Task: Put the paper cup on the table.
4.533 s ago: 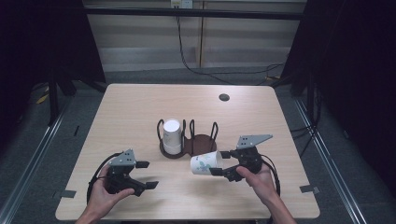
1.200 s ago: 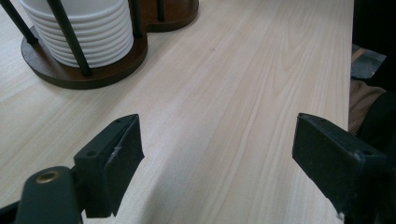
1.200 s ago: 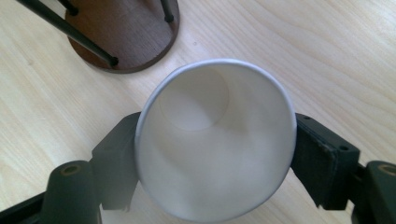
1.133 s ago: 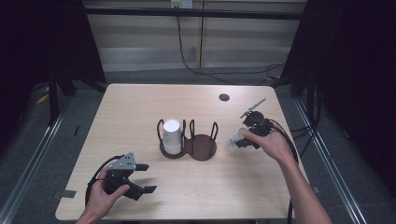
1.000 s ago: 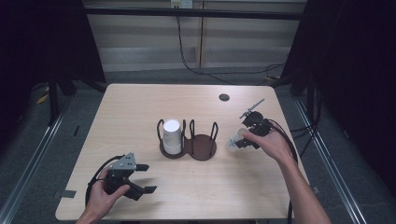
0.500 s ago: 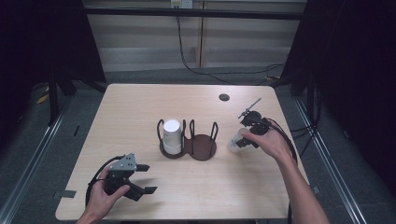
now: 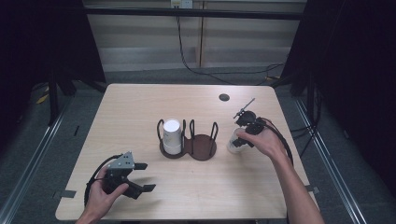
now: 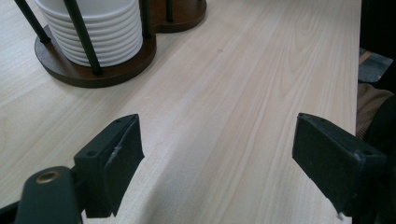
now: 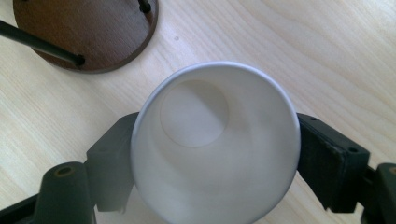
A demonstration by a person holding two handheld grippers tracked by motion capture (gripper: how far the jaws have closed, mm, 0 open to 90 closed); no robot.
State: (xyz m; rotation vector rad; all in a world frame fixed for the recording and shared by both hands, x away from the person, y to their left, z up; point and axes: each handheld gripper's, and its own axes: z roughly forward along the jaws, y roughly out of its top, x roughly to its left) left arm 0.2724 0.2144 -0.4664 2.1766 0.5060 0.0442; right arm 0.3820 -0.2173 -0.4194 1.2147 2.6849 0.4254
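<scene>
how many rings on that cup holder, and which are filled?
2. Left ring holds a stack of white cups; right ring is empty. A single cup stands on the table right of the holder, between the right gripper's jaws.

- Table (image 7: 140,107): a pale wooden top with rounded corners, sitting on a grey floor (image 7: 60,140).
- Holder (image 7: 201,148): a dark brown two-ring base with thin black upright rods, standing near the middle of the table; its right ring is lying bare.
- Cup stack (image 7: 172,136): white nested cups, sitting upright in the left ring of the holder, with ribbed rims showing in the left gripper view (image 8: 93,32).
- Dark disc (image 7: 224,97): lying flat near the far edge of the table, well apart from the holder.
- Black cable (image 7: 187,60): hanging down the far wall and trailing across the floor.
</scene>
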